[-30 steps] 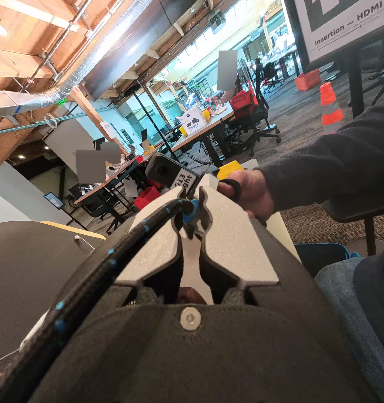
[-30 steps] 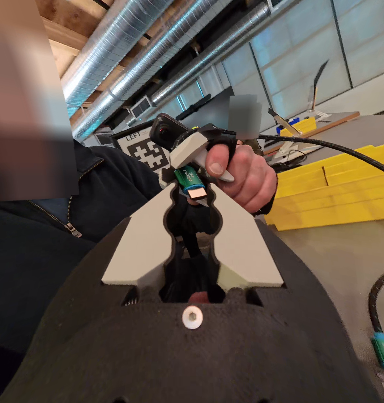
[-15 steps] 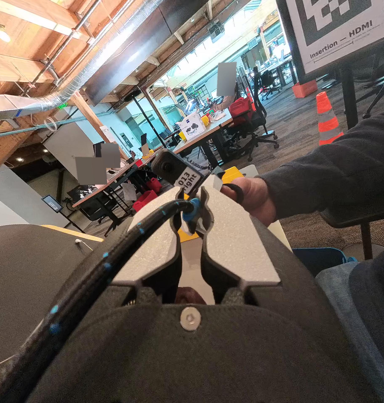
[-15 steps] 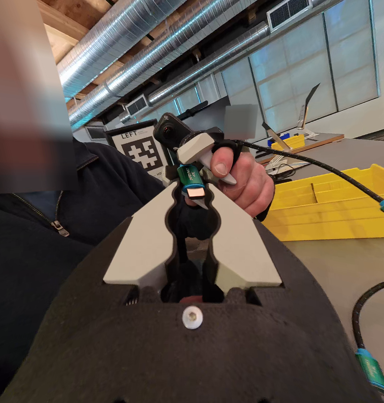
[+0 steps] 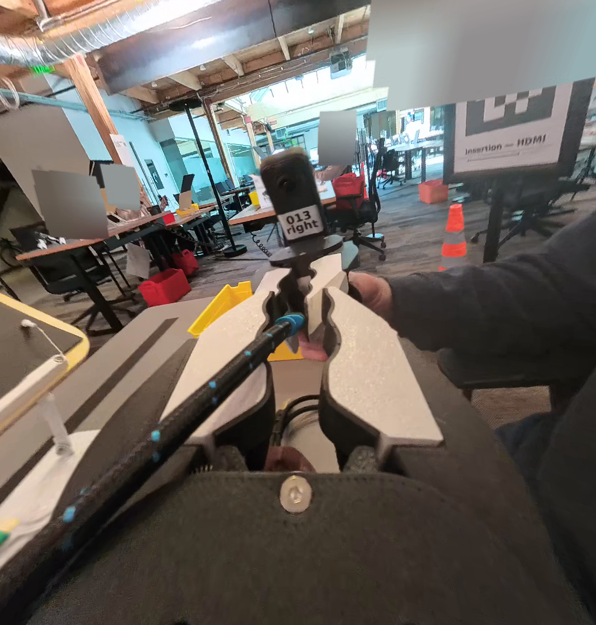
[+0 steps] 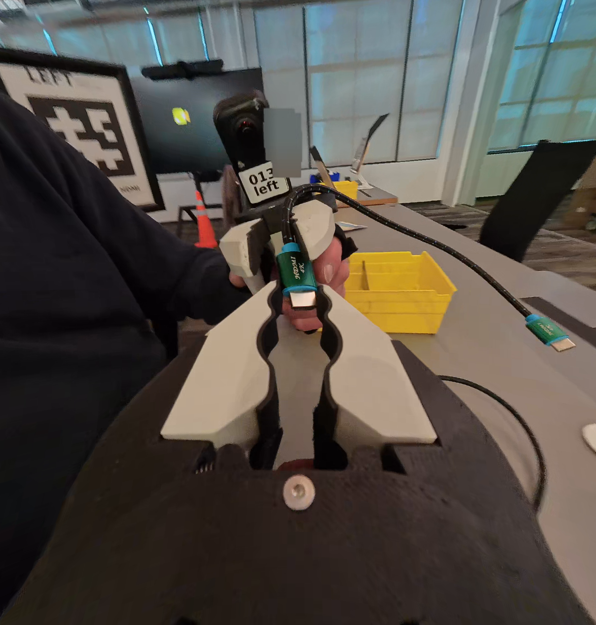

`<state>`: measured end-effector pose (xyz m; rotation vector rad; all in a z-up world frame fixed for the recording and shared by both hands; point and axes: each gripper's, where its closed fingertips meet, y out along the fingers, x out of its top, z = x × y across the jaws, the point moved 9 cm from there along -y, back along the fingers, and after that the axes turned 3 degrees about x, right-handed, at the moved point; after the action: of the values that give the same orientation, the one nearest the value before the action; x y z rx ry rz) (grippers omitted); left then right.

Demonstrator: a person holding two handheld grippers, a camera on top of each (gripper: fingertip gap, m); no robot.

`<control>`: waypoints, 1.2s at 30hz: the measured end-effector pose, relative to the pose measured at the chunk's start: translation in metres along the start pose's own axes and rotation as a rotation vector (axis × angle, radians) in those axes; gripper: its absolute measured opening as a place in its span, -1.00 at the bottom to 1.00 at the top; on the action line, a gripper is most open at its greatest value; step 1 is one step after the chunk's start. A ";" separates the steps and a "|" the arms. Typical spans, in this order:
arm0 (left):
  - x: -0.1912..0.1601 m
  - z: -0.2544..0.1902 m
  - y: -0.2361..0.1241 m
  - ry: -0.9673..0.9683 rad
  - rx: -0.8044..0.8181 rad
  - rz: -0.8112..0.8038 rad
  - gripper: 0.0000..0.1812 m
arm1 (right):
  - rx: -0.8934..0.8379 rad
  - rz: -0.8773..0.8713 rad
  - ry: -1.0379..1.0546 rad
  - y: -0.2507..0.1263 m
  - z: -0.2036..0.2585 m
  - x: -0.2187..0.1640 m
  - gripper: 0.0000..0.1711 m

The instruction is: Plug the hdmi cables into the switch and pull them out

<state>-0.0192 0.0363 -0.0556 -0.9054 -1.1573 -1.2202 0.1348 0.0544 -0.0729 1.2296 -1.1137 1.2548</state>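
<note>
A green HDMI plug (image 6: 295,272) with blue collars ends a black braided cable (image 5: 188,402). My left gripper (image 5: 300,304) is shut on it, and the cable runs back over its left finger. In the right wrist view the left gripper (image 6: 276,250) faces me and points the plug's metal tip between my right gripper's fingertips. My right gripper (image 6: 298,294) is open, with its jaws close on either side of that tip. It also shows in the left wrist view (image 5: 303,280). The cable's other plug (image 6: 545,333) hangs free over the grey table (image 6: 493,389). No switch shows in either view.
A yellow bin (image 6: 401,304) stands on the table behind the grippers and also shows in the left wrist view (image 5: 222,311). A thin black cable (image 6: 526,433) loops at the right. A raised black board with a yellow edge (image 5: 26,355) stands at the left. Both grippers' tips are close together, under 4 cm apart.
Both grippers have tilted down from the ceiling toward the table. The left jaws stand a little wider and the right jaws a little narrower around the plug tip. The free plug has swung.
</note>
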 end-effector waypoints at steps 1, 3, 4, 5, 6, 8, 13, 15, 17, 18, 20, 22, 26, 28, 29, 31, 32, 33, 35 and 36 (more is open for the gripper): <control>-0.001 0.001 0.001 -0.030 0.002 -0.006 -0.73 | -0.022 0.017 -0.028 -0.001 0.001 0.001 -0.78; -0.003 0.003 0.002 -0.073 0.009 -0.009 -0.75 | -0.071 0.063 -0.092 -0.001 0.003 0.003 -0.78; -0.003 0.004 0.002 -0.086 0.016 -0.005 -0.78 | -0.092 0.089 -0.124 -0.001 0.004 0.004 -0.79; -0.004 0.005 0.002 -0.089 0.019 -0.001 -0.79 | -0.110 0.111 -0.150 -0.001 0.006 0.005 -0.79; -0.005 0.006 0.002 -0.089 0.019 0.002 -0.81 | -0.123 0.132 -0.173 0.000 0.007 0.005 -0.79; -0.005 0.007 0.002 -0.097 0.017 0.005 -0.82 | -0.142 0.165 -0.206 0.000 0.009 0.007 -0.79; -0.005 0.006 0.002 -0.072 0.003 0.037 -0.83 | -0.159 0.222 -0.249 0.001 0.011 0.007 -0.79; -0.005 0.006 0.001 -0.061 -0.012 0.053 -0.82 | -0.156 0.236 -0.259 0.002 0.012 0.006 -0.79; -0.004 0.006 0.001 -0.053 -0.027 0.076 -0.82 | -0.159 0.254 -0.272 0.003 0.012 0.006 -0.79; -0.004 0.006 0.000 -0.047 -0.032 0.089 -0.82 | -0.162 0.264 -0.281 0.003 0.013 0.006 -0.79; -0.003 0.006 0.000 -0.037 -0.040 0.106 -0.82 | -0.168 0.283 -0.297 0.004 0.014 0.006 -0.79; -0.002 0.006 -0.001 -0.035 -0.050 0.119 -0.82 | -0.172 0.293 -0.307 0.006 0.015 0.007 -0.79; -0.001 0.006 -0.002 -0.038 -0.053 0.106 -0.82 | -0.171 0.276 -0.301 0.006 0.015 0.008 -0.79; -0.001 0.007 -0.002 -0.038 -0.043 0.087 -0.83 | -0.166 0.248 -0.283 0.006 0.014 0.007 -0.79; -0.001 0.007 -0.002 -0.035 -0.043 0.075 -0.84 | -0.160 0.236 -0.274 0.006 0.014 0.007 -0.79; -0.001 0.006 -0.003 -0.035 -0.048 0.056 -0.86 | -0.148 0.221 -0.260 0.006 0.013 0.008 -0.79; -0.001 0.006 -0.004 -0.032 -0.055 0.046 -0.86 | -0.137 0.211 -0.249 0.006 0.014 0.008 -0.79; 0.000 0.005 -0.004 -0.026 -0.060 0.032 -0.87 | -0.123 0.195 -0.231 0.006 0.013 0.008 -0.79; 0.001 0.005 -0.005 -0.027 -0.058 0.015 -0.88 | -0.101 0.159 -0.195 0.007 0.012 0.008 -0.79; 0.001 0.005 -0.005 -0.019 -0.056 0.014 -0.88 | -0.087 0.146 -0.169 0.007 0.011 0.007 -0.79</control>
<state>-0.0250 0.0398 -0.0536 -0.9671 -1.1348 -1.2402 0.1290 0.0436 -0.0653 1.2235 -1.3880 1.2138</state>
